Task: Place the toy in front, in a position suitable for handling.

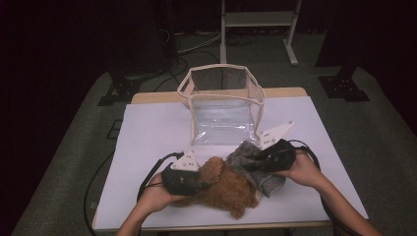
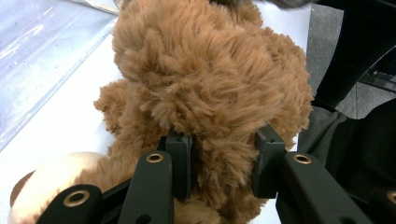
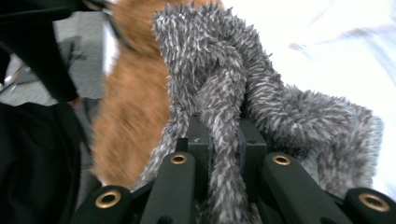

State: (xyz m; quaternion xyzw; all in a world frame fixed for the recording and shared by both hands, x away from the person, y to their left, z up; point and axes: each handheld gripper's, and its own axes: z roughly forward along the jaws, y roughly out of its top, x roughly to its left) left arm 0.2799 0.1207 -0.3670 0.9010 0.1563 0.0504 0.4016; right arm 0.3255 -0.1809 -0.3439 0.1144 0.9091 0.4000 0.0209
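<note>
Now brown plush bear [image 2: 210, 84] between left hand-held gripper [image 2: 223, 163] jaws, pinched

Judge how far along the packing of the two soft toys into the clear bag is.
Done: nothing packed; the clear bag stands open with no toy inside. In hand: left claw grips the brown plush toy, right claw pinches the grey fuzzy toy, both toys on the table. Left: lifting both in.

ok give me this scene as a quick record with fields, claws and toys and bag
left claw: jaws on either side of the brown teddy bear, fur between the pads
right claw: shut on a fold of the grey furry cloth
bag: clear, open top, upright behind the toys
table: white top
</note>
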